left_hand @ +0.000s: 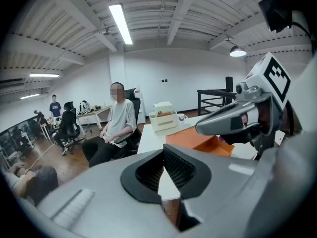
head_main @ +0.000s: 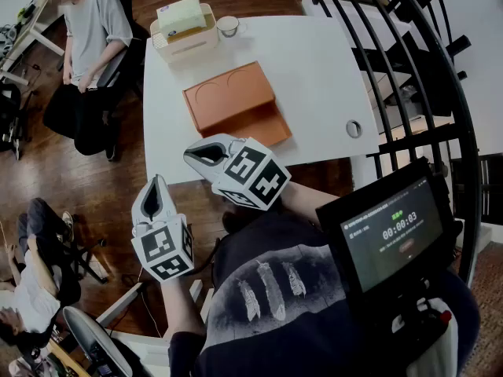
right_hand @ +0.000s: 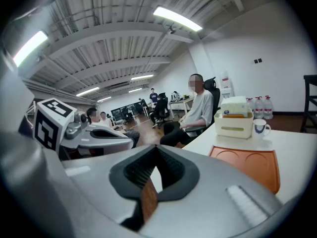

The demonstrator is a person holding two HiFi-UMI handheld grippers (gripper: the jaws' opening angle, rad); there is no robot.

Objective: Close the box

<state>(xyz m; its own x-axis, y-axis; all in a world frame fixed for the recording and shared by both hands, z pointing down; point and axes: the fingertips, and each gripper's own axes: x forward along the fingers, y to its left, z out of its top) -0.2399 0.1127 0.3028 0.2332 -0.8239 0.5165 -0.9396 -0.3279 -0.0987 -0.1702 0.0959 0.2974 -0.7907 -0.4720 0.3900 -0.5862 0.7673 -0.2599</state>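
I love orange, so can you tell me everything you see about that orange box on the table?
The orange box lies open on the white table. It is flat and looks like cardboard. Its lid is swung back to the far side and shows two curved lines pressed into it. The shallow tray part, with low walls, lies toward the table's near edge. Only the table touches it. The left gripper and right gripper are held short of it.

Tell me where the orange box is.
In the head view the orange box lies on the white table, left of centre, just before the tissue holder and cup.
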